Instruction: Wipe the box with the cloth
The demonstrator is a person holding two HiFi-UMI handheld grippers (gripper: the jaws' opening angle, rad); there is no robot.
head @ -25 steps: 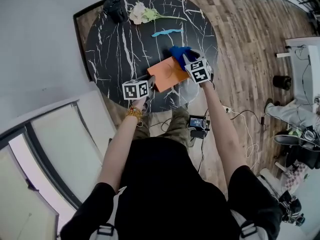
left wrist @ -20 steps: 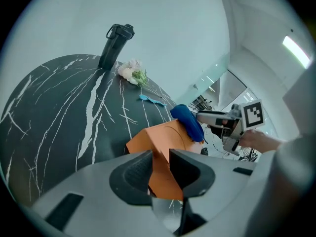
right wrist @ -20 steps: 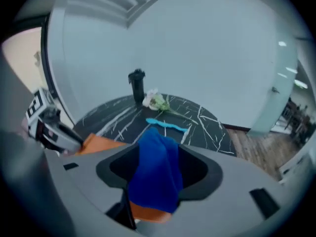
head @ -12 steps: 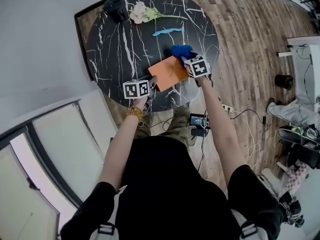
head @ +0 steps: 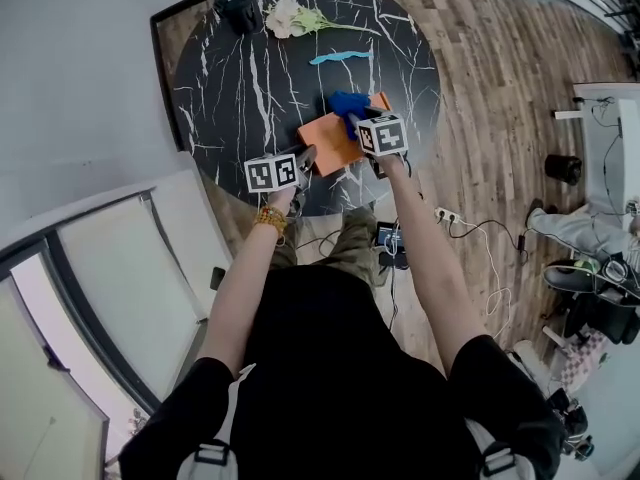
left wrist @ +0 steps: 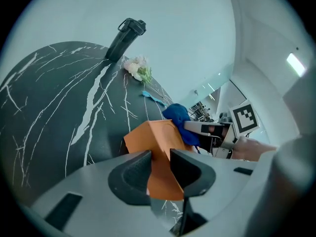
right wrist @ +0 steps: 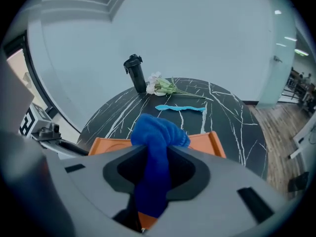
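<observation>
You have one flat orange box [head: 328, 140], one blue cloth [head: 345, 102], one black bottle [head: 238, 8], one white flower bunch [head: 285, 14], one light-blue strip [head: 340, 57], one round black marble surface [head: 230, 88], and two claws: left claw [left wrist: 159, 158], right claw [right wrist: 157, 158].

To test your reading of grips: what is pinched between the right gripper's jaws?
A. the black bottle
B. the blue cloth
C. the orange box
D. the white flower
B: the right gripper view shows the blue cloth between the jaws of the right gripper, which have just been closing on it, above the orange box.
</observation>
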